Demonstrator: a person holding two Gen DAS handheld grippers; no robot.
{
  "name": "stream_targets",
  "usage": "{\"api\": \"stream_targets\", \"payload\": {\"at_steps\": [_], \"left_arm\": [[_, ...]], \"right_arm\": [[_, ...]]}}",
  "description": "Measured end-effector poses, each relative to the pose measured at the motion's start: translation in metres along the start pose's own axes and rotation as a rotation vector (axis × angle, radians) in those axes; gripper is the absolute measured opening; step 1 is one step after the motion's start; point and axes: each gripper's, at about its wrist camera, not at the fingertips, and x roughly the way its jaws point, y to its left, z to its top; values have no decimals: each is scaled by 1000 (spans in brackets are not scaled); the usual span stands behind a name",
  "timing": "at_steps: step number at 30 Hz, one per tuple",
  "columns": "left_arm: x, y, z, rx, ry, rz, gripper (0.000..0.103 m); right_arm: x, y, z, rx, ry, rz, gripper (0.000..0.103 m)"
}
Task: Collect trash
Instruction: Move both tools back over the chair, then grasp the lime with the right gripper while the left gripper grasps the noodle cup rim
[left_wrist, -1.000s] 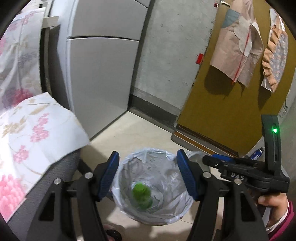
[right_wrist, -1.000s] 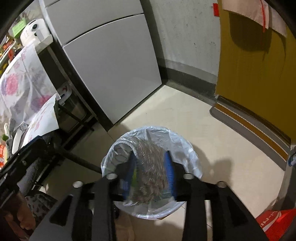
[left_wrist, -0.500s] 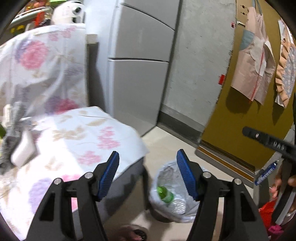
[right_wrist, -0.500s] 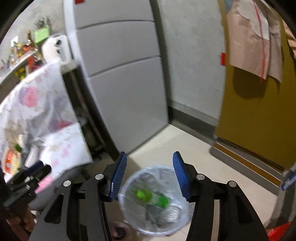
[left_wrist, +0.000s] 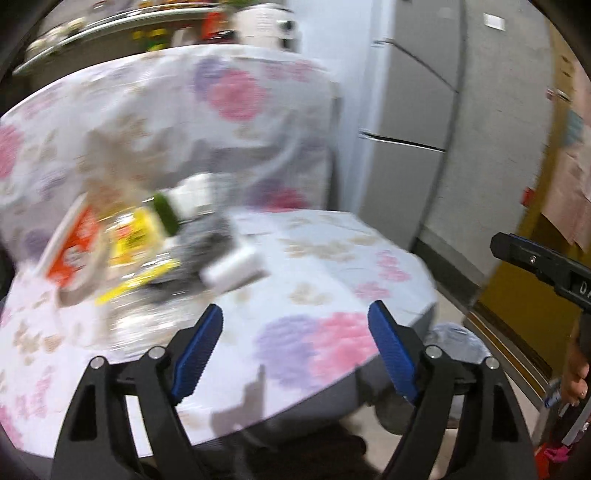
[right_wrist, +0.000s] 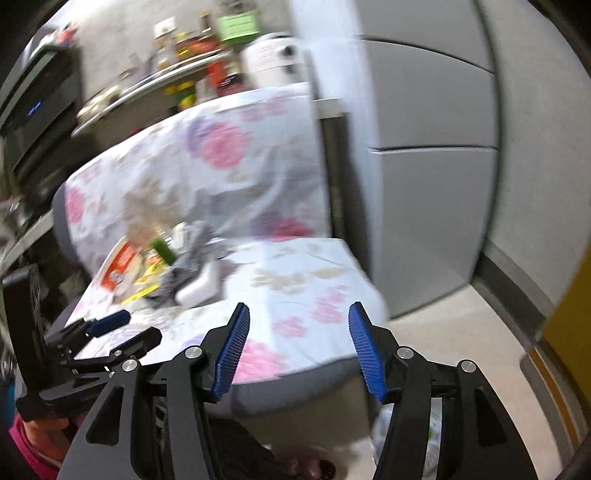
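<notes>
Trash (left_wrist: 147, 251) lies heaped at ten o'clock on the floral seat (left_wrist: 325, 295); your left gripper (left_wrist: 295, 350) and right gripper (right_wrist: 295, 349) are opening, empty. Blurred, overlapping pieces could make you snag cloth.

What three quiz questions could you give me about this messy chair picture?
1. True or false: the right tongs are gripping a piece of trash.
2. Where does the pile of trash lie? A) on the floor B) on the flowery chair seat C) on the fridge
3. Fill in: the pads of the left tongs are coloured ____.

Key: 1 false, nothing is between them and they are opening; 2 B; 3 blue.
</notes>
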Motion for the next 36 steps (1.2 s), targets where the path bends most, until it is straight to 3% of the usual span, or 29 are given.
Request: {"api": "stream_targets", "payload": {"at_steps": [11,20,23,28,36], "left_arm": [[-21,119,-5,-180,7,247,84],[-29,193,0,-277,10,382,84],[-27,210,2,-295,6,394,84],[-20,228,5,-319,10,395,84],[-12,248,-3,-360,31,398,84]], "right_arm": [[73,98,28,-173,41,139,62],[136,168,51,-295,59,184,61],[154,186,55,-327,58,185,60],[197,213,59,-357,84,160,49],[255,238,64,-402,134,77,49]]}}
